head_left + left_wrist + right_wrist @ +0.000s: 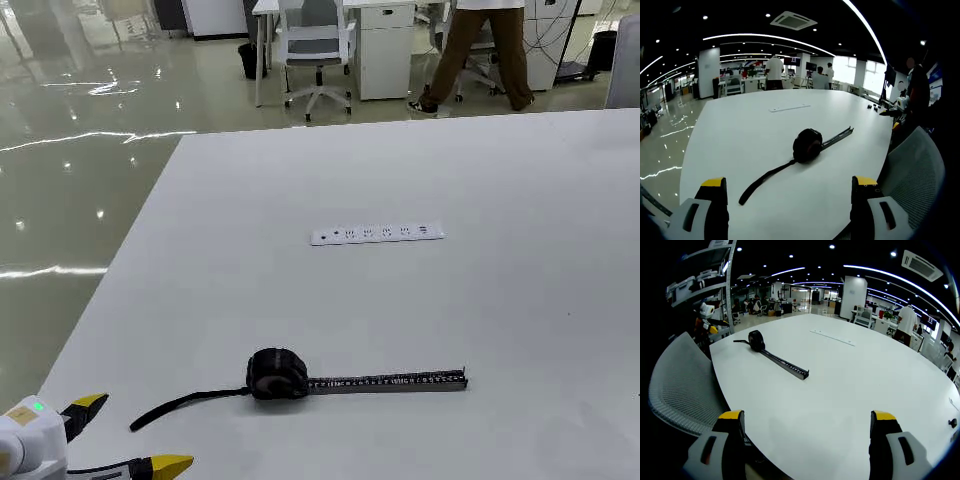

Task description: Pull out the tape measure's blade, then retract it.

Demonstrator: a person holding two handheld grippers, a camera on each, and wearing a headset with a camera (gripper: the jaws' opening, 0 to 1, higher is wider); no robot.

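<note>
Two grippers spread wide and empty: left gripper (130,433) at the table's (520,300) near left corner, right gripper (808,415) off the near edge, likely held clear before retraction. Just beyond, tape measure (277,373) lying flat, blade (390,381) already drawn out rightward, strap (185,405) trailing left. Farther, mid-table, power strip (377,234).

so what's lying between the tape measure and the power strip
Nothing. In the head view the stretch of white table between the tape measure and the power strip is bare.
</note>
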